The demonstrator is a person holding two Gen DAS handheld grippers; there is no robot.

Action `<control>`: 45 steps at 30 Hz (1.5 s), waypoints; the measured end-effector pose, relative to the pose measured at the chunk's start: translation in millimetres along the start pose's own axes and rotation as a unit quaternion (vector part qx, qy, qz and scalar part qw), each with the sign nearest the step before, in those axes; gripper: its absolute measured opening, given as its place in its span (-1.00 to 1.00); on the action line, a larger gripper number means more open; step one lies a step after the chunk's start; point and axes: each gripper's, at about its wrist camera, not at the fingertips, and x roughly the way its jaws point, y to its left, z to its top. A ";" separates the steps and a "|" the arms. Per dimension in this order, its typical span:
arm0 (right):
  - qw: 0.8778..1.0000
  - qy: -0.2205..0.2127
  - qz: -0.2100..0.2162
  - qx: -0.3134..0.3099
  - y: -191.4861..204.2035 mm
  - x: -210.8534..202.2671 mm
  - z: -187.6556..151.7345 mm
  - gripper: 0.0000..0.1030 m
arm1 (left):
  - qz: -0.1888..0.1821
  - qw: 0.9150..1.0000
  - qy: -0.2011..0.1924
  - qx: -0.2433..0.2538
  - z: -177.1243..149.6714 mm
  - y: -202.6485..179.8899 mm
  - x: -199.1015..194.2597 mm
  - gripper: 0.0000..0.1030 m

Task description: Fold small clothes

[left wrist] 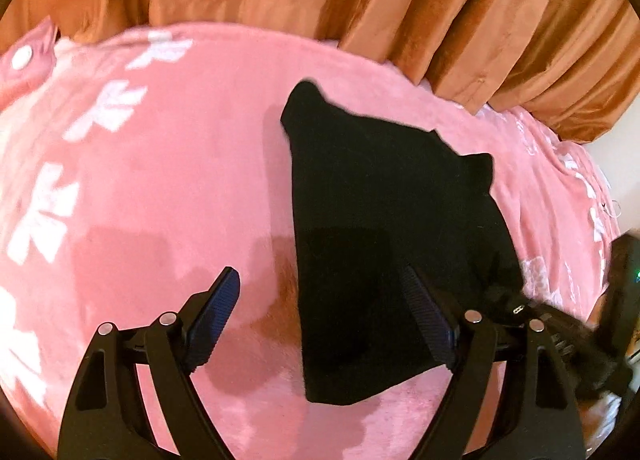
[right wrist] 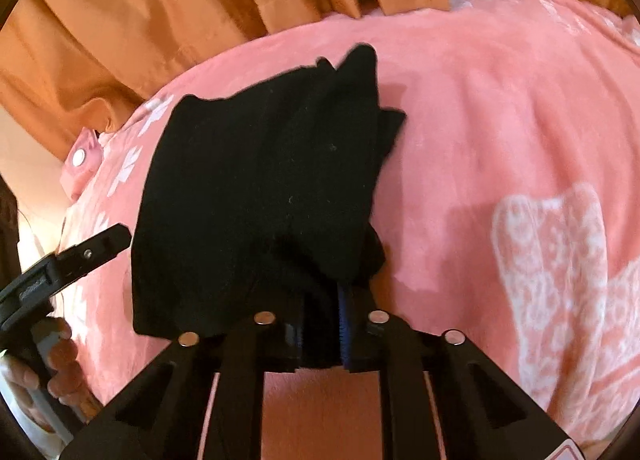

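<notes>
One pink blanket (left wrist: 160, 180) with white prints is covering the bed, orange curtains (left wrist: 400, 0) hanging behind it. Lying on the blanket's middle is the black garment (left wrist: 380, 200), partly folded. The right tongs (right wrist: 320, 324) are pinching its near edge, jaws narrow. The left tongs (left wrist: 320, 320) are hovering wide over its near corner, gripping nothing.
</notes>
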 end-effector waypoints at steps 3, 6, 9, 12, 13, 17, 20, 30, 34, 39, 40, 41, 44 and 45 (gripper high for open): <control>0.996 -0.082 0.017 -0.027 20.5 -49.2 9.6 -0.85 | -0.009 1.000 -0.006 -0.001 -0.3 -0.7 -7.3 0.57; 0.999 -0.022 -0.032 -0.004 -2.7 -17.3 -2.4 -0.85 | -0.019 1.000 0.014 -0.002 -2.9 -4.3 3.5 0.57; 0.998 0.031 -0.033 0.043 -29.6 12.0 -19.1 -0.81 | -0.018 0.999 0.038 0.002 -9.9 -7.5 18.8 0.57; 0.998 -0.001 -0.041 0.039 -20.1 -11.0 -4.8 -0.61 | -0.017 0.999 0.051 0.006 -11.5 -12.7 30.8 0.58; 0.999 -0.003 -0.038 0.038 -19.2 -13.4 0.6 -0.49 | -0.018 0.998 0.053 0.007 -11.0 -13.6 33.5 0.58; 0.999 0.020 -0.030 0.037 -22.4 3.9 24.5 0.10 | -0.013 0.998 0.055 0.001 -4.3 -16.5 47.6 0.66; 0.996 0.066 -0.003 0.054 -27.9 32.2 27.6 0.13 | -0.024 0.998 0.065 -0.013 -1.4 -17.1 61.2 0.71; 0.996 0.046 0.045 0.059 -19.4 39.4 25.6 -0.53 | -0.037 0.997 0.059 0.034 1.1 -27.4 59.1 0.24; 0.997 0.018 0.058 0.057 -4.1 22.7 27.8 -0.61 | -0.046 0.996 0.051 0.049 5.4 -28.7 45.9 -0.35; 0.996 -0.006 0.079 0.050 23.2 -5.9 26.7 -0.63 | -0.066 0.995 0.052 0.050 4.3 -29.6 23.3 -0.44; 0.996 -0.008 0.081 0.047 29.0 -11.3 25.2 -0.63 | -0.068 0.995 0.052 0.051 3.0 -29.3 17.9 -0.45; 0.996 -0.009 0.082 0.041 37.4 -18.3 22.4 -0.64 | -0.073 0.995 0.051 0.053 0.9 -28.9 9.7 -0.45; 0.996 -0.016 0.087 0.028 56.3 -37.6 15.9 -0.64 | -0.086 0.994 0.047 0.056 0.5 -28.9 -10.8 -0.48; 0.996 -0.022 0.087 0.024 61.6 -45.8 14.5 -0.64 | -0.091 0.993 0.041 0.057 1.4 -28.6 -21.4 -0.48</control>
